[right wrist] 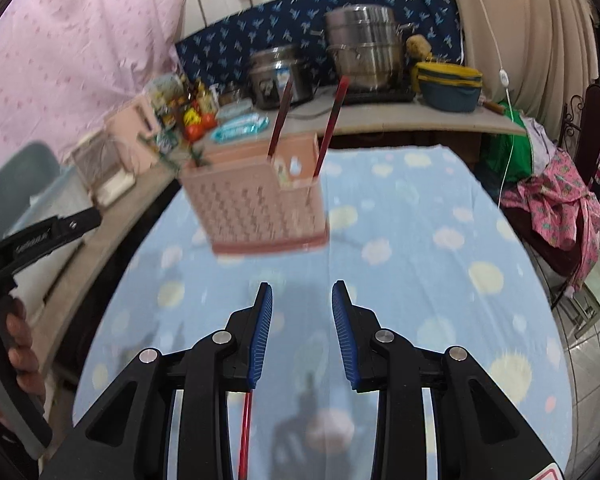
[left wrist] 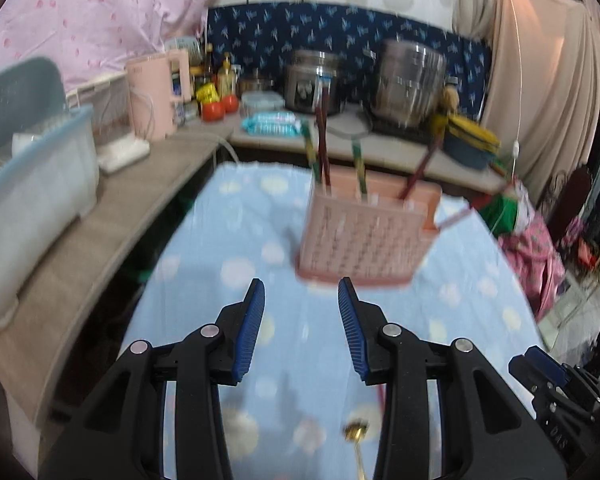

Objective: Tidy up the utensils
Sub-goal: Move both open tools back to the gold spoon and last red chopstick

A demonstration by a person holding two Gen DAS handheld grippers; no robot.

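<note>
A pink plastic basket [left wrist: 365,236] with woven-look walls stands on the desk's blue cloth [left wrist: 228,216] dotted with pale circles. Dark red chopsticks [left wrist: 323,140] and green-patterned ones [left wrist: 359,166] stand tilted inside it. The left hand-held gripper [left wrist: 301,328] hangs spread wide with nothing between its ribbed blue pads [left wrist: 252,332]; a gold spoon [left wrist: 355,432] lies below it. The right hand-held gripper [right wrist: 301,332] is likewise agape and bare, a red stick [right wrist: 244,432] on the cloth beneath. Open cloth lies between grippers and basket.

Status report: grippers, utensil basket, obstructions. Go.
Left gripper open, empty. Right gripper open, empty. Pink basket ahead on blue cloth, chopsticks standing inside. Path unobstructed.
</note>
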